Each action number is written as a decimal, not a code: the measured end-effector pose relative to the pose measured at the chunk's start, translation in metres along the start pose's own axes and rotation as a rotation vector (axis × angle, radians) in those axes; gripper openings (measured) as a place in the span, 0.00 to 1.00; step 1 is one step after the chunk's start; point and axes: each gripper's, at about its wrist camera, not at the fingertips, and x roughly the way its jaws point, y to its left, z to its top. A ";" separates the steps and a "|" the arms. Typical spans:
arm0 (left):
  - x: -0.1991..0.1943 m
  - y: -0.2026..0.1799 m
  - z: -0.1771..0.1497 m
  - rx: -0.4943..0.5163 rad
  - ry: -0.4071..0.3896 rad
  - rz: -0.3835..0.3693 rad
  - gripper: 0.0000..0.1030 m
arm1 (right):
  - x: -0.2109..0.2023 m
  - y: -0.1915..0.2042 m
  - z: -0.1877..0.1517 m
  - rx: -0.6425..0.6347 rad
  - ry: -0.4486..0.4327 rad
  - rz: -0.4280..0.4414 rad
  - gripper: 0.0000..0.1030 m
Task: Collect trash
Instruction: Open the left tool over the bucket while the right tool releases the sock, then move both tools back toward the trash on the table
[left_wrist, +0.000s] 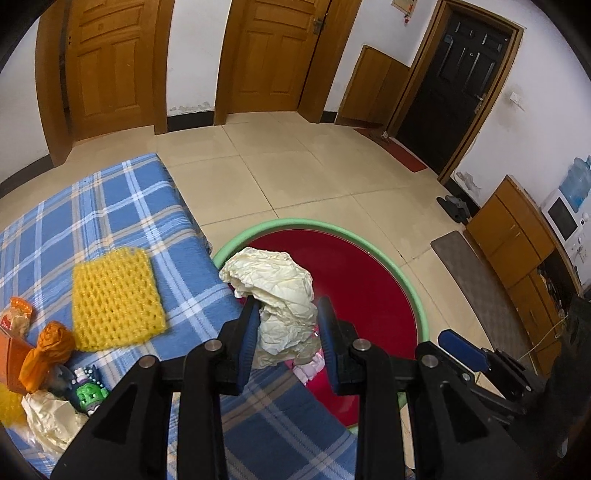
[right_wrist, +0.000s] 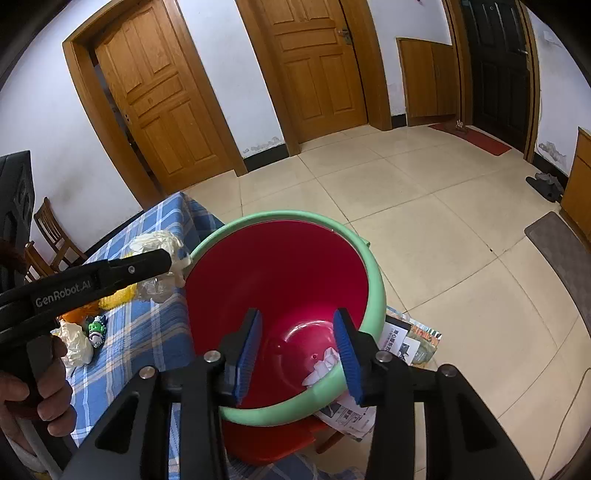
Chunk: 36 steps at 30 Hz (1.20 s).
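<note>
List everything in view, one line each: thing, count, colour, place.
crumpled cream paper wad: one, cream, clamped in left claw at bucket rim
red plastic bucket with green rim: one, beside table
white scrap: one, bucket bottom
yellow knitted cloth: one, on blue checked tablecloth
orange bag: one, table edge
green toy: one, beside orange bag
loose cream paper: one, on table
printed papers: several, floor behind bucket
left claw: gripping wad
right claw: open, empty, over bucket

Even, soft indoor light; sharp centres, strong fisheye bending (dark vignetted corners), faint floor glare.
</note>
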 end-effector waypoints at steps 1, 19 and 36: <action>0.001 0.000 0.001 -0.001 0.002 -0.003 0.32 | -0.001 0.000 0.000 0.002 0.000 0.001 0.44; -0.044 0.022 -0.008 -0.053 -0.056 0.057 0.46 | -0.027 0.021 -0.001 0.004 -0.038 0.047 0.50; -0.133 0.111 -0.058 -0.217 -0.156 0.221 0.46 | -0.035 0.088 -0.006 -0.061 -0.006 0.170 0.60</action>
